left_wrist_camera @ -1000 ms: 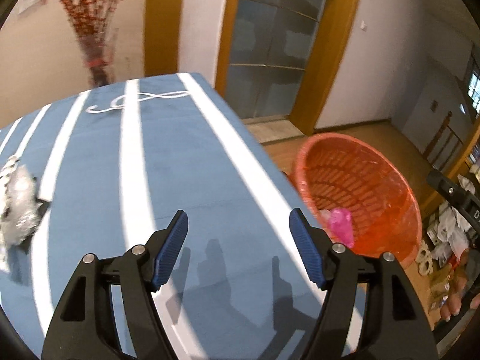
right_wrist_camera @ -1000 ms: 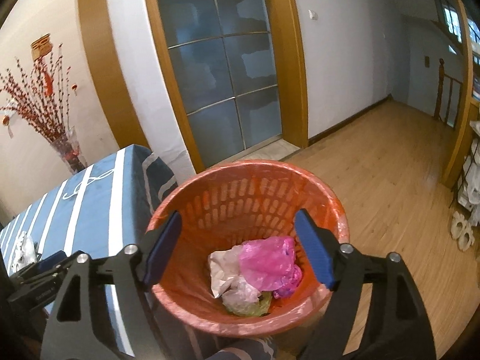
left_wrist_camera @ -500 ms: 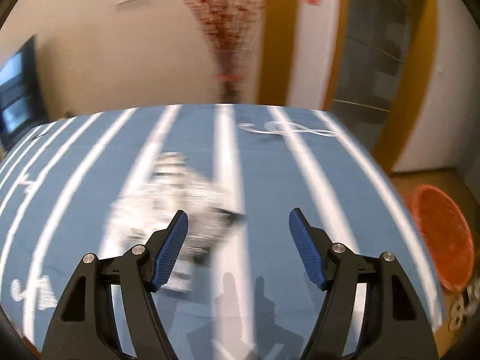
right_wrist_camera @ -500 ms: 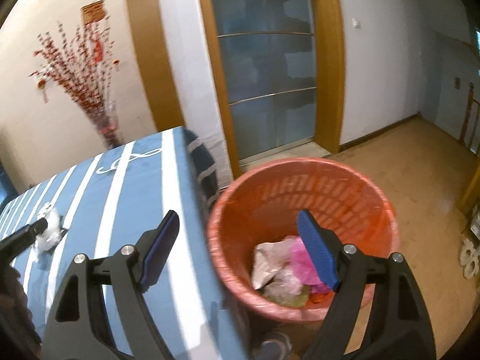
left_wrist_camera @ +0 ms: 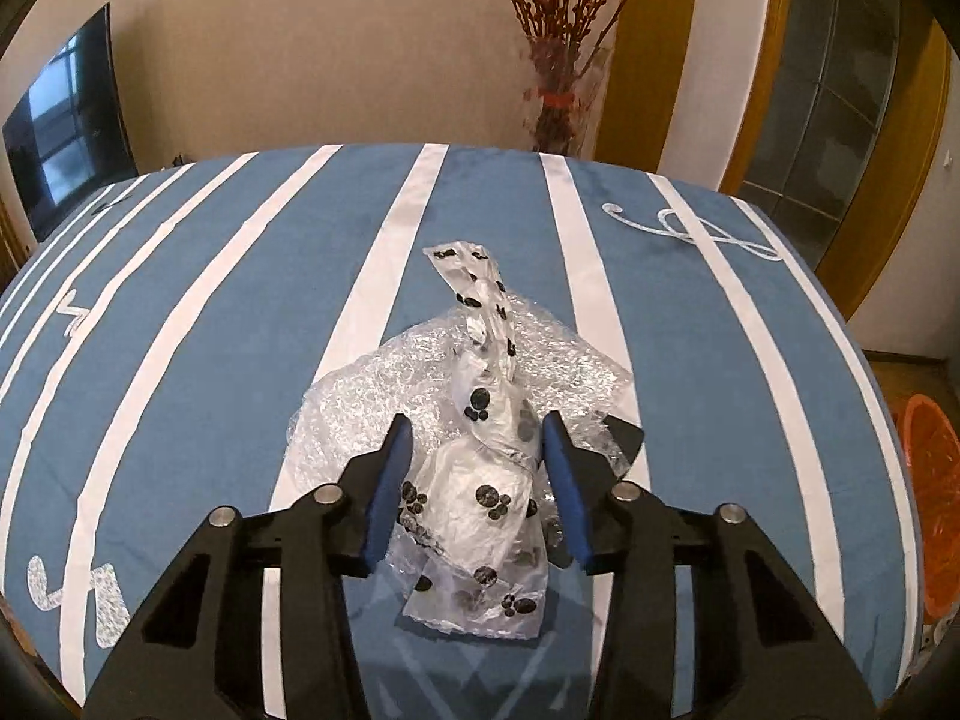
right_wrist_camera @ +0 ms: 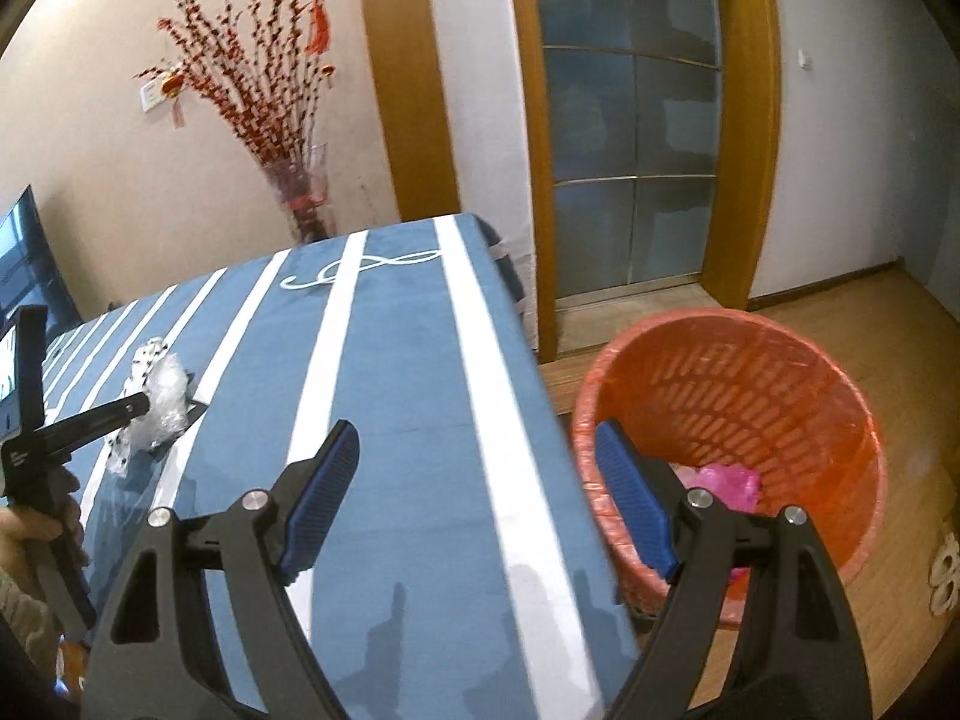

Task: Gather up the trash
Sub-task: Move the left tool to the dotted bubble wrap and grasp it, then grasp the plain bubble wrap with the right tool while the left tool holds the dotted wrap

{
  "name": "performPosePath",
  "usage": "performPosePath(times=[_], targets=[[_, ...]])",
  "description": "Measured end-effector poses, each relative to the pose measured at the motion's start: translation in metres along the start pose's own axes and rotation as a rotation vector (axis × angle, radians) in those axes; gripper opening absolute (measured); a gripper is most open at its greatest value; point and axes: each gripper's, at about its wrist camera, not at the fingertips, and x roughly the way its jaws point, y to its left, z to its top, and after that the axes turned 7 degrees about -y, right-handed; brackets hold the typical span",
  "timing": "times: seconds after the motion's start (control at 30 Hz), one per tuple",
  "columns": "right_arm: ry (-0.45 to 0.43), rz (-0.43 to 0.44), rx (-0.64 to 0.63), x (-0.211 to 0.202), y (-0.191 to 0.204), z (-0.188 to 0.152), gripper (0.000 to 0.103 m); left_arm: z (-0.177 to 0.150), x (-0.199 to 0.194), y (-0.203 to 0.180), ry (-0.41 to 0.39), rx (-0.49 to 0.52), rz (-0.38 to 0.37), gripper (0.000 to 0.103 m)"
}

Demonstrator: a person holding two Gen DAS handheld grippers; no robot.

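Trash: a paw-print plastic bag [left_wrist_camera: 489,480] lies on crinkled bubble wrap [left_wrist_camera: 384,396] on the striped blue tablecloth [left_wrist_camera: 210,324], mid-table, well apart from the orange basket [right_wrist_camera: 738,444] standing on the floor past the table's edge. Your left gripper [left_wrist_camera: 480,468] has just been closing, jaws now narrow, bag's bunched middle between the blue pads; whether the pads actually press it yet is hard to tell, looks like a slight gap on the left side. Risks, as judged: thin film slips out if you lift before the squeeze finishes; you may catch only the bag and leave the bubble wrap behind, or drag a fold of cloth up with it; the bag's long twisted tail, pointing away from you, could snag or flop out on the way over. Right gripper [right_wrist_camera: 480,498] hangs wide, holding nothing, over the table's edge beside the basket, which already has pink plastic [right_wrist_camera: 726,483] inside.
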Motion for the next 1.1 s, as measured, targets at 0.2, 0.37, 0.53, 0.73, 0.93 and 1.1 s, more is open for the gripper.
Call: performPosePath(times=[0.2,0.37,0.53,0.73,0.93,1.1], targets=[[0.019,0.051,-0.029,0.006,0.026,0.0,0.079,-0.002,0.0,0.005,-0.015,0.008,-0.043,0.017],[0.019,0.106,-0.071,0.011,0.056,0.002,0.079,-0.001,-0.017,0.02,-0.065,-0.004,-0.055,0.016],[0.03,0.18,-0.107,0.023,0.095,0.006,0.079,0.005,-0.032,0.048,-0.107,-0.051,-0.069,0.016],[0.047,0.281,-0.159,0.04,0.153,0.009,0.079,0.006,-0.037,0.088,-0.133,-0.079,0.002,0.016],[0.127,0.393,-0.179,0.073,0.215,0.006,0.079,0.005,-0.032,0.136,-0.126,-0.141,0.073,0.016],[0.175,0.447,-0.218,0.092,0.262,-0.003,0.079,0.005,-0.027,0.17,-0.123,-0.189,0.118,0.016]])
